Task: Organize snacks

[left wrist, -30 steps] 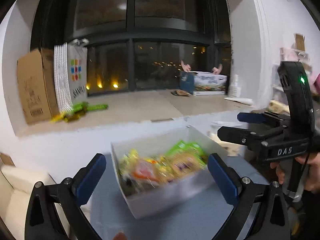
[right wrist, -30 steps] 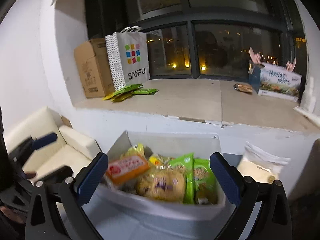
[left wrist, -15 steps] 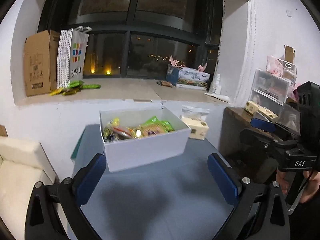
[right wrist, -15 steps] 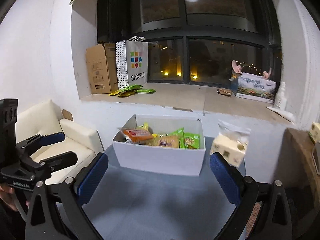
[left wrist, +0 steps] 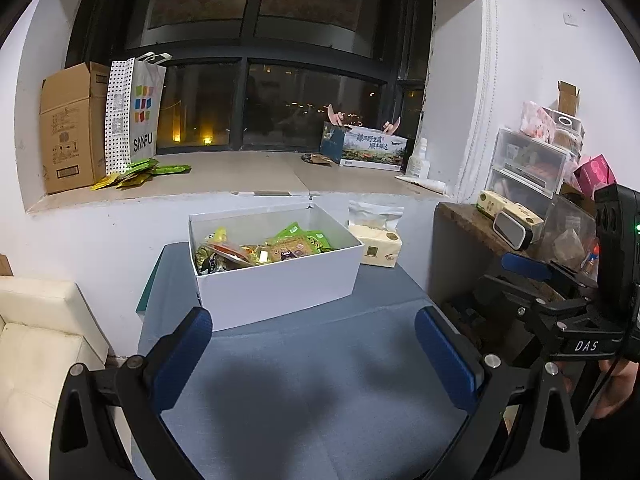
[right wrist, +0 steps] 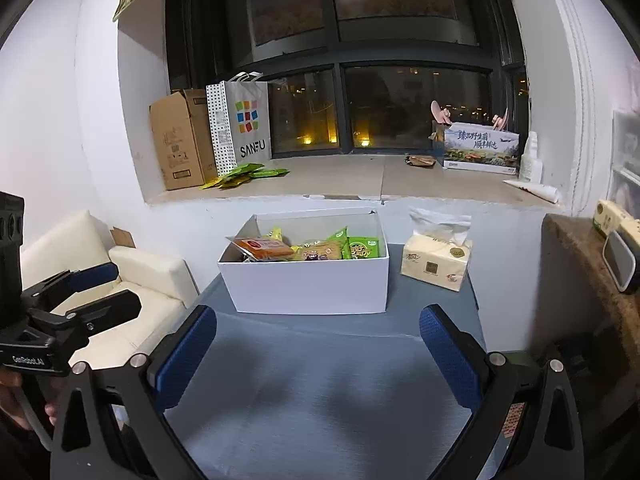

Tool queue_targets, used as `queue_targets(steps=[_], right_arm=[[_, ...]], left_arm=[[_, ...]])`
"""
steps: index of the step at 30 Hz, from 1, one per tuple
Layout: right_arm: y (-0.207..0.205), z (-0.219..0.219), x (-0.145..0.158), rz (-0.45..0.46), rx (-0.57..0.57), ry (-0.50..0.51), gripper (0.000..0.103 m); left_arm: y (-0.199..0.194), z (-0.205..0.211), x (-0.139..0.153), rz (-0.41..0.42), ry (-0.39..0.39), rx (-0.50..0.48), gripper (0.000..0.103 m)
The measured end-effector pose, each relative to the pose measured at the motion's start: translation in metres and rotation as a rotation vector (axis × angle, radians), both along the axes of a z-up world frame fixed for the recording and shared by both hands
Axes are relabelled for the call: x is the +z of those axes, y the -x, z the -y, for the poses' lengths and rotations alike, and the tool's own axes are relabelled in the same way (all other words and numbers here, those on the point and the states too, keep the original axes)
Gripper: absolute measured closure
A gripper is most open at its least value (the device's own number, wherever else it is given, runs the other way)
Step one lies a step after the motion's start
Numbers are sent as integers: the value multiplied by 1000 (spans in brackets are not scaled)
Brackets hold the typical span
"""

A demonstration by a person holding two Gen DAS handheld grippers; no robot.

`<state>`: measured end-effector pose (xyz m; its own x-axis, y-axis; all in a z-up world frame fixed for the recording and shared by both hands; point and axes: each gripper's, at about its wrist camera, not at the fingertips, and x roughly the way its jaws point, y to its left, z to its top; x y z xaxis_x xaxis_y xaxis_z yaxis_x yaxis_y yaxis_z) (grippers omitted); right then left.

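Note:
A white open box (left wrist: 276, 284) (right wrist: 312, 284) stands at the far side of a grey-blue table (left wrist: 312, 380) (right wrist: 320, 380). It holds several snack packets (left wrist: 280, 248) (right wrist: 308, 250) in green, yellow and orange. My left gripper (left wrist: 312, 332) is open and empty, back from the box's front wall. My right gripper (right wrist: 318, 328) is open and empty too, at a similar distance. Each shows in the other's view: the right gripper (left wrist: 508, 274) off to the right, the left gripper (right wrist: 108, 290) off to the left, both in a person's hands.
A tissue pack (left wrist: 378, 246) (right wrist: 436, 264) sits right of the box. A cream sofa (left wrist: 36, 340) (right wrist: 140, 280) is left of the table, a cluttered shelf (left wrist: 520, 224) to the right. On the sill are a cardboard box (left wrist: 68, 128), a paper bag (right wrist: 240, 128) and green packets (right wrist: 244, 172).
Both grippers have drawn back from just over the box, which now appears smaller and farther away. Both stay open and empty.

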<state>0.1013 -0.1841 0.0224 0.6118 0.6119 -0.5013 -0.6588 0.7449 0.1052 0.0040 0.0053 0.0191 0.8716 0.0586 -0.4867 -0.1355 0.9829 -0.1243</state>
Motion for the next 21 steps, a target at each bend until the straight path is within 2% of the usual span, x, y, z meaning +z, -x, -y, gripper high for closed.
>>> queue_targets(steps=[21], right_arm=[[6, -3, -4, 2, 25, 17, 0]], left_arm=[[1, -1, -4, -19, -6, 4, 0]])
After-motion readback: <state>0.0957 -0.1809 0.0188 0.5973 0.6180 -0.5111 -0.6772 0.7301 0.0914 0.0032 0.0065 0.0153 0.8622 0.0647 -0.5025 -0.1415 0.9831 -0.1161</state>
